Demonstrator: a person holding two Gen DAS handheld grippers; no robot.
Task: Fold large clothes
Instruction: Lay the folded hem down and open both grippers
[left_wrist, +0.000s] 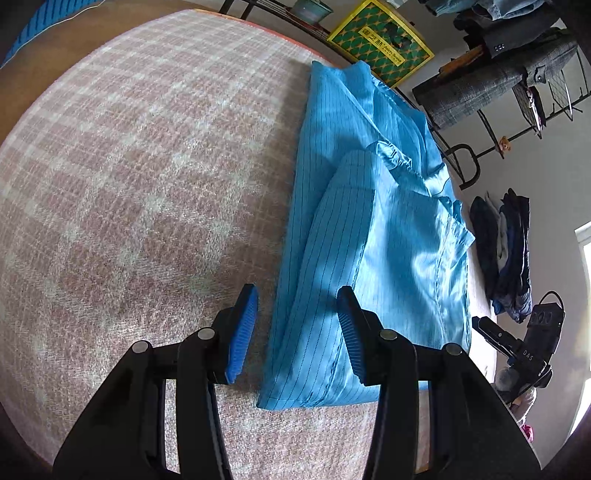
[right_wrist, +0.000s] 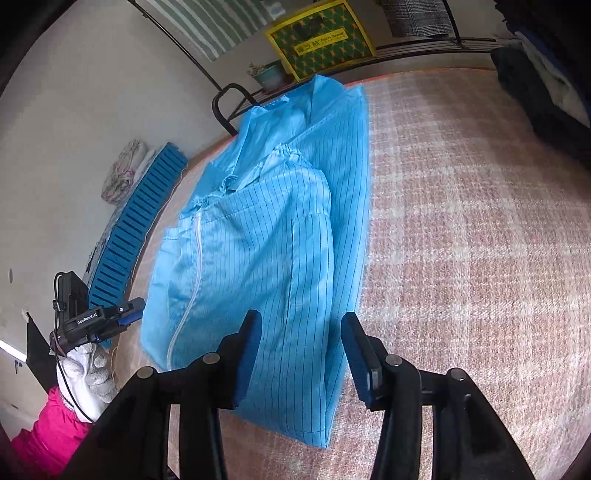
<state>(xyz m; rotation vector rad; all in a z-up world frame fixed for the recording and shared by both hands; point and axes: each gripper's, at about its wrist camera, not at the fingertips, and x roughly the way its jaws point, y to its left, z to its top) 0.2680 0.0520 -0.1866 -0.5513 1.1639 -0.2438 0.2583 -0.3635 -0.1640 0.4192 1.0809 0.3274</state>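
Note:
A large light-blue pinstriped garment (left_wrist: 369, 229) lies folded into a long strip on the pink checked blanket (left_wrist: 147, 166), sleeves laid on top. My left gripper (left_wrist: 297, 328) is open and empty, hovering over the garment's near end. In the right wrist view the same garment (right_wrist: 266, 251) shows its white zipper (right_wrist: 195, 258). My right gripper (right_wrist: 301, 354) is open and empty above its near hem. The left gripper also shows in the right wrist view (right_wrist: 131, 315), and the right gripper in the left wrist view (left_wrist: 480, 326).
A yellow-framed green box (left_wrist: 380, 40) and a black metal rack (left_wrist: 465, 162) stand past the bed's far edge. Dark clothes (left_wrist: 506, 254) lie piled on the floor. A blue slatted crate (right_wrist: 136, 229) lies beside the bed. A potted plant (right_wrist: 269, 75) stands by the box.

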